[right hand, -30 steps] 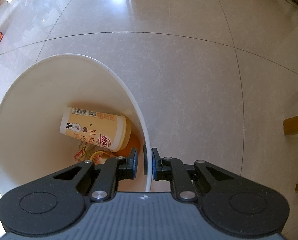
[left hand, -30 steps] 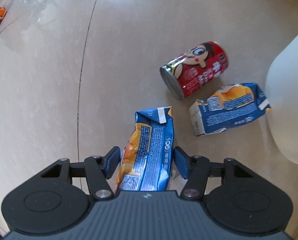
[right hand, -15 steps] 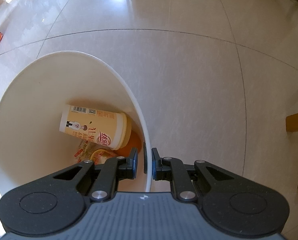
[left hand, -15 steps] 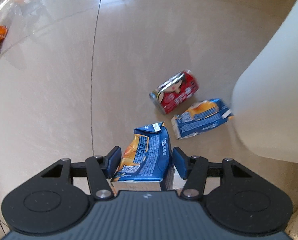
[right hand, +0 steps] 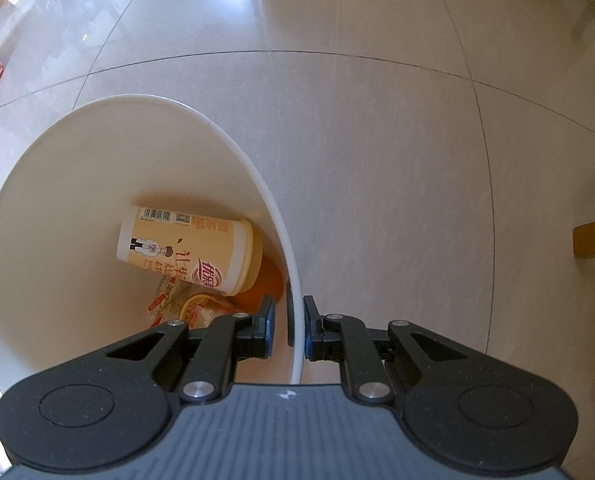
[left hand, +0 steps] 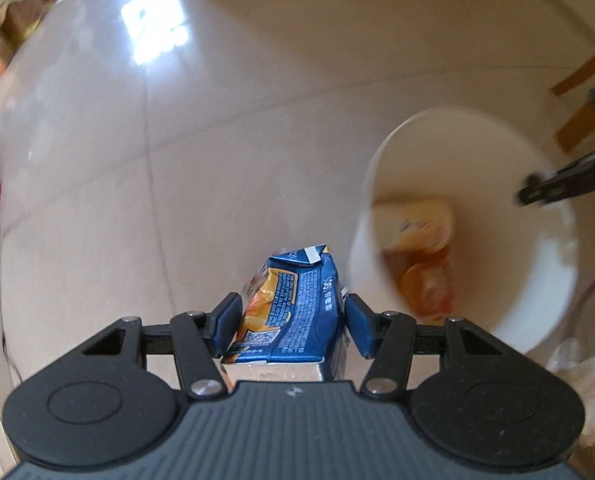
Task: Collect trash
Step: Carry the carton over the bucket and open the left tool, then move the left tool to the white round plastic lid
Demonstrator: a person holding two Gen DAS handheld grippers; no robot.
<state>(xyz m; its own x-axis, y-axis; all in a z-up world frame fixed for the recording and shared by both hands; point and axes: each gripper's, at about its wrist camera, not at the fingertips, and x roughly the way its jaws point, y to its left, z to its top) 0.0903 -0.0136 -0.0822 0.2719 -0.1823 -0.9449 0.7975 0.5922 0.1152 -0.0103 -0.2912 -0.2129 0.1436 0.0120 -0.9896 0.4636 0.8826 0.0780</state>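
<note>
Here the left gripper (left hand: 289, 326) is clamped on one blue juice carton (left hand: 293, 304), its pads pressing the carton's two sides so it rides lengthwise between them, folded top pointing forward. It hangs above the tiled floor (left hand: 217, 120), just beside the white bin (left hand: 553, 280) and not yet over the opening; I judge it needs carrying to the right before release.

The right gripper (right hand: 288, 328) pinches the bin's rim, one finger inside the wall and one outside, jaws nearly together on the thin plastic. That grip probably steadies or tilts the bin so its mouth faces the incoming carton.

Inside the bin lie one cream drink cup (right hand: 185, 250) on its side, an orange item beneath it, and a round lid or wrapper; the blur and overlap make the count uncertain, perhaps three pieces.

Farther off, some blurred packages sit at the floor's far edge.
</note>
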